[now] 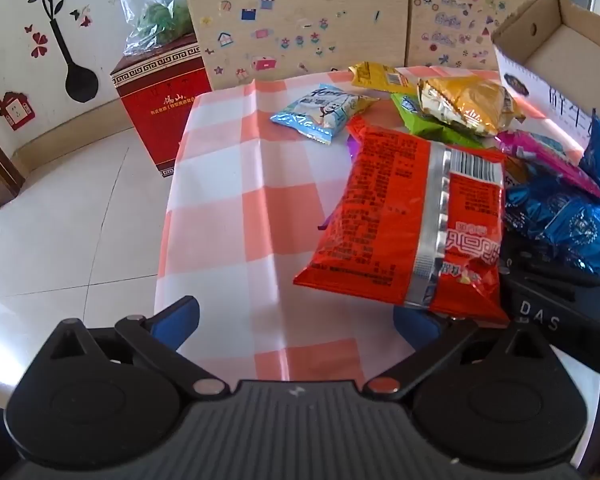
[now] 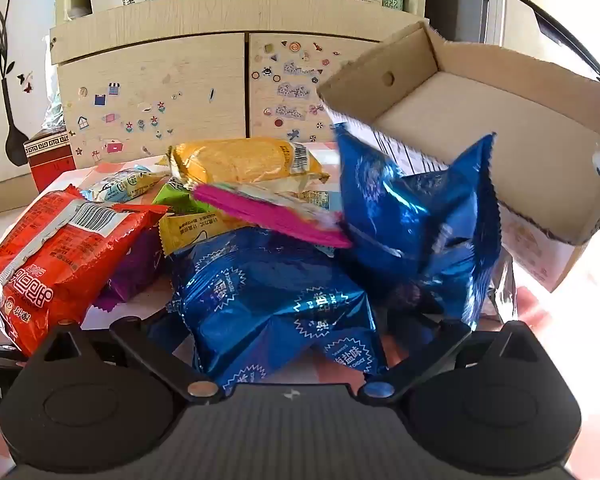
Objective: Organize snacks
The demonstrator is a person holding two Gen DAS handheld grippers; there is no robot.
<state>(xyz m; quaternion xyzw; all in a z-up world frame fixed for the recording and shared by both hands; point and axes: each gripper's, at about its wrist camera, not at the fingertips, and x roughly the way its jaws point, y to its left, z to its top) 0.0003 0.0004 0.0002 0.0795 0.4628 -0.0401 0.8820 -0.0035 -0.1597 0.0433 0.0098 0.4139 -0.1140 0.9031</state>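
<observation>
Snack packets (image 2: 260,208) lie heaped beside a cardboard box (image 2: 480,120). Left gripper (image 1: 296,320) and right gripper (image 2: 296,336) both have fingers spread wide, holding nothing.

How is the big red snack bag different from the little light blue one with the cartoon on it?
The red snack bag looks much bigger than the light blue bag. The red one shows its back, with small print, a barcode and a silver seam; the light blue one shows a cartoon picture. The red bag leans on the snack pile, while the light blue bag lies apart on the checked cloth. Both are sealed.
</observation>
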